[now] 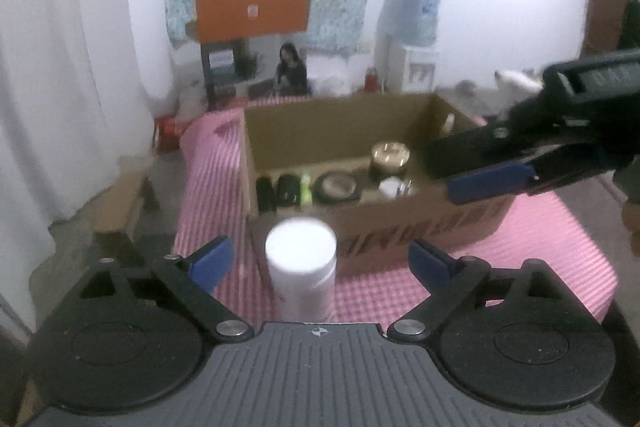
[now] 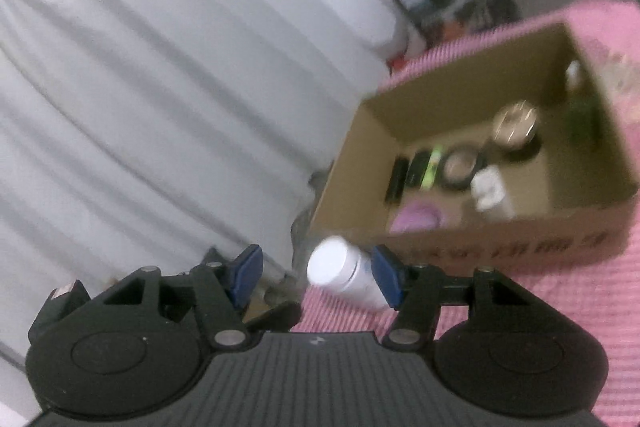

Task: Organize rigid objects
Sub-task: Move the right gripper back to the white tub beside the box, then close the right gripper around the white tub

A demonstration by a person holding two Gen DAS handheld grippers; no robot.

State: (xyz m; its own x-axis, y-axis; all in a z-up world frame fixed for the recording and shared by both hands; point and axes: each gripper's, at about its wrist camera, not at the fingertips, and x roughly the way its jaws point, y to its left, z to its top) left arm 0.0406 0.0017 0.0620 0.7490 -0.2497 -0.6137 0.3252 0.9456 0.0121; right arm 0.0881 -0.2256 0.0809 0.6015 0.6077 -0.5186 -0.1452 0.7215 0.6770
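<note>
jar (image 1: 301, 269) on mat (image 1: 540, 255), just before box (image 1: 420, 227)

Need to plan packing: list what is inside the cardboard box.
Inside the cardboard box: dark tubes, green tube, round compact, gold-lidded jar, white item, pink item. Its near wall hides the front floor.

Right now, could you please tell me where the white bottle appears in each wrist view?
Left wrist: the white bottle stands upright at lower centre, between the open left gripper fingers.
Right wrist: it appears tilted at lower centre, against the right-hand finger of the right gripper.
Shared landmark: the cardboard box just behind it.
</note>
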